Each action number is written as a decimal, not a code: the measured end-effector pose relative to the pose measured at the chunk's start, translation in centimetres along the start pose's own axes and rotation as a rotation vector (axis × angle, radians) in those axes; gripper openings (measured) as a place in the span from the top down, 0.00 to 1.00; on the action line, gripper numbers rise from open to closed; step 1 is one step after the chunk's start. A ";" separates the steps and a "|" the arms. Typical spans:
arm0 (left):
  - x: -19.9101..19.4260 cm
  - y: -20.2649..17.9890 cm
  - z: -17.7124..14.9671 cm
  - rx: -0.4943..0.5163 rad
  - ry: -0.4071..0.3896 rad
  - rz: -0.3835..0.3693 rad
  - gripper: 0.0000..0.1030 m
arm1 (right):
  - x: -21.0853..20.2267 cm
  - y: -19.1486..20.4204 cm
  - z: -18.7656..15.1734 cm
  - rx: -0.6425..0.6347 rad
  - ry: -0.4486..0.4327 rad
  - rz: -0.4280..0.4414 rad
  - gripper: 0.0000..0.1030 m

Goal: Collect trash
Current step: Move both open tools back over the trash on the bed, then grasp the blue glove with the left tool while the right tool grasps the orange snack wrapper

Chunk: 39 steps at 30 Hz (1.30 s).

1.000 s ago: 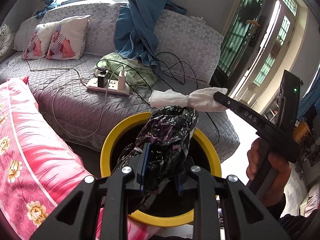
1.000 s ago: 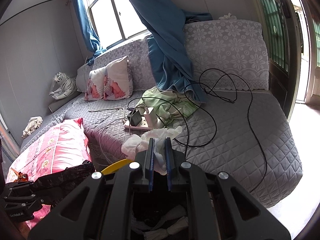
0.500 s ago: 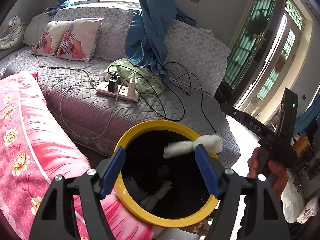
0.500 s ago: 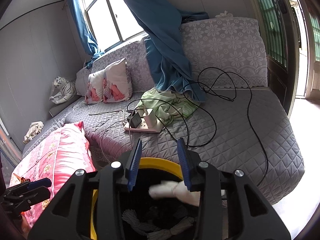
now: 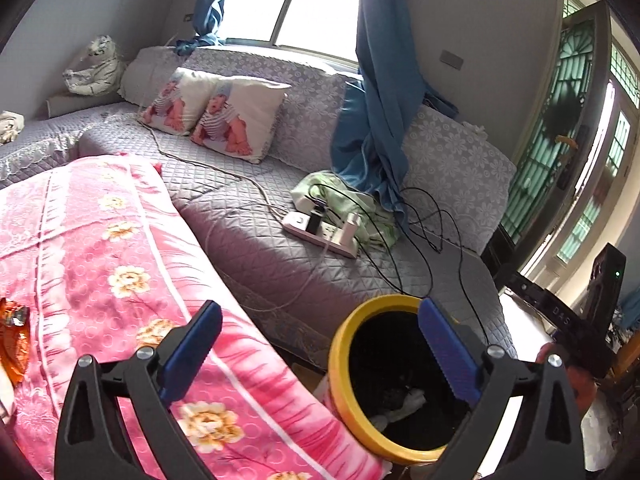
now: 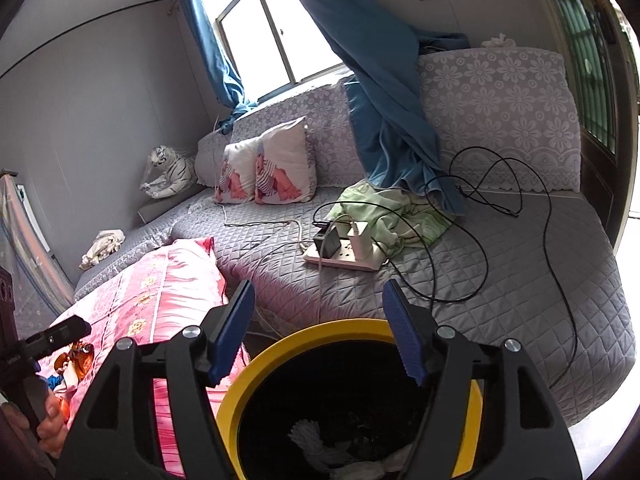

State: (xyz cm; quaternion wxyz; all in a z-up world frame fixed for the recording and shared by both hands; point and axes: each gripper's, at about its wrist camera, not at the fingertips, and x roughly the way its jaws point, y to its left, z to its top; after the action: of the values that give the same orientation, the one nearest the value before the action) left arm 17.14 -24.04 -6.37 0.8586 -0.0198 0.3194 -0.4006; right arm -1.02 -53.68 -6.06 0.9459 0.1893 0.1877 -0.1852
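A bin with a yellow rim (image 5: 340,364) and a black liner stands between the sofa and a pink blanket. White crumpled tissue (image 5: 408,400) lies inside it, also seen in the right wrist view as the tissue (image 6: 316,440). My left gripper (image 5: 318,312) hangs over the blanket and the bin's left edge, its jaws opening wide with nothing between them. My right gripper (image 6: 319,292) is above the bin's far rim (image 6: 280,344), jaws also opening and empty. An orange wrapper (image 5: 12,336) lies on the blanket at the left, visible as the wrapper (image 6: 76,354) too.
The pink floral blanket (image 5: 120,264) fills the left. On the grey quilted sofa (image 6: 520,280) lie a power strip (image 6: 344,256) with chargers and black cables, a green cloth (image 6: 392,212), two pillows and a crumpled white cloth (image 6: 104,242). A blue curtain hangs over the backrest.
Both grippers went from shut to open: the black bag and the white tissue dropped into the bin. The left gripper swung left toward the pink blanket; the right one drew back a little.
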 end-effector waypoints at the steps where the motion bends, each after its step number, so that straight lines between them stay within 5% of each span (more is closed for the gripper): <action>1: -0.6 0.8 0.1 0.000 -0.011 0.027 0.08 | 0.3 0.8 -0.1 -0.013 0.007 0.018 0.30; 13: -10.1 12.3 -1.0 -0.120 -0.082 0.250 0.08 | 4.1 13.9 -2.1 -0.165 0.079 0.342 0.10; 25: -19.7 23.8 -6.3 -0.251 -0.130 0.455 0.08 | 8.0 31.6 -6.4 -0.478 0.087 0.580 0.08; 32: -21.3 29.0 -9.5 -0.353 -0.093 0.540 0.08 | 11.7 40.3 -9.2 -0.586 0.166 0.662 0.08; 39: -21.0 30.4 -10.2 -0.308 -0.032 0.545 0.08 | 15.0 47.6 -10.9 -0.708 0.268 0.716 0.09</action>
State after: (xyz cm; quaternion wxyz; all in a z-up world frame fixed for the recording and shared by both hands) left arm 21.93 13.58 -12.04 0.9261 -0.0698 0.3563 -0.1022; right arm 28.80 -12.29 -8.08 0.9237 -0.0680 0.2815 0.2507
